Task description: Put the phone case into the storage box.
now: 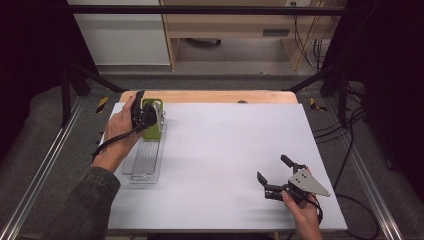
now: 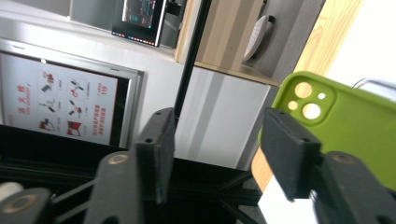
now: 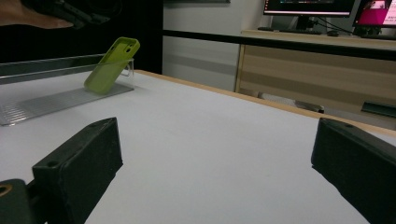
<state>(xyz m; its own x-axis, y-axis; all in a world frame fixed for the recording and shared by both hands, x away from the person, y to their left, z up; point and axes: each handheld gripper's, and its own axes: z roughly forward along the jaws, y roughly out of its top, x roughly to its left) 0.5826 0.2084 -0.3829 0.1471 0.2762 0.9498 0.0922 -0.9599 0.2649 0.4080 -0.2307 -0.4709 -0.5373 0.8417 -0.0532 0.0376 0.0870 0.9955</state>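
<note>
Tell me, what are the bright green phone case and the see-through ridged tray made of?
The bright green phone case looks like matte, soft plastic or silicone: no shine, rounded camera holes. The see-through ridged tray seems hard clear plastic or acrylic: you can see the table through it.

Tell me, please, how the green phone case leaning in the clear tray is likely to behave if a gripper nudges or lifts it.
The green phone case stands tilted against the end wall of the clear tray, so a nudge would probably tip it flat or slide it. It looks thin and hollow, so likely light. Its smooth surface may slip between the jaws, and a soft case could flex when squeezed.
</note>
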